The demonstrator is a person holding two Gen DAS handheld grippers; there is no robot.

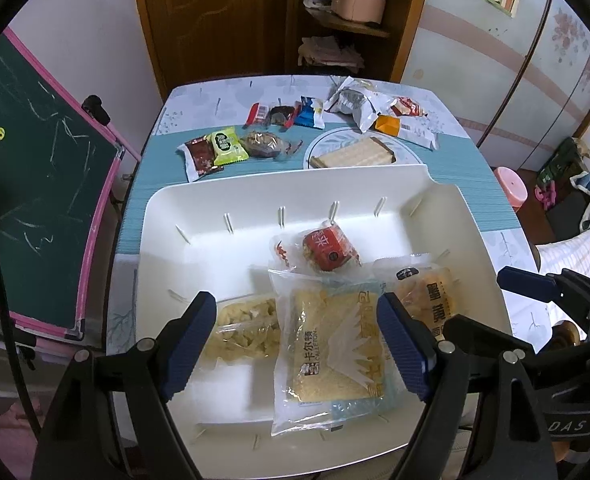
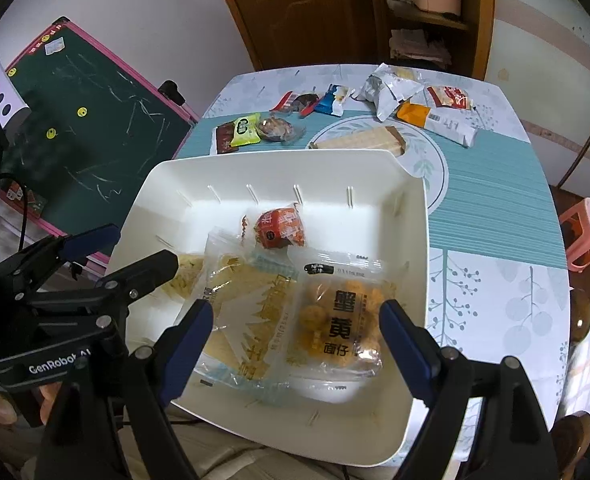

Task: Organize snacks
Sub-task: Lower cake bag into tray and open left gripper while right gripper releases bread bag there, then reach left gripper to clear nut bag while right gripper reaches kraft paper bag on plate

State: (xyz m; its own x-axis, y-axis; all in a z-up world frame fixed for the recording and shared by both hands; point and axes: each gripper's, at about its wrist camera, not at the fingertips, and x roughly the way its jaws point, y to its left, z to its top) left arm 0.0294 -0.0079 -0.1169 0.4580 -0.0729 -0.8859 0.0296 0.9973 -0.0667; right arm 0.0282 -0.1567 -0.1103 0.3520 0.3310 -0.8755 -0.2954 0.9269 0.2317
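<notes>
Both tools tilt steeply down over the white bin (image 1: 183,216) at the bench's (image 1: 475,200) near edge. Left tool (image 1: 295,344): jaws wide apart, gripping nothing; the toast pack (image 1: 327,344) lies in the bin beneath, betw. the pads w/o contact. Right tool (image 2: 295,348): also wide open, empty, above the crab-yolk pack (image 2: 339,320). Left tool shows at 9 o'clock in the right view. Red snack (image 1: 329,250) sits at 12 o'clock of the toast pack, chips bag (image 1: 247,328) at 9. Loose snacks (image 1: 231,146) and the wafer plate (image 1: 335,140) lie beyond the bin, at 12 o'clock.
</notes>
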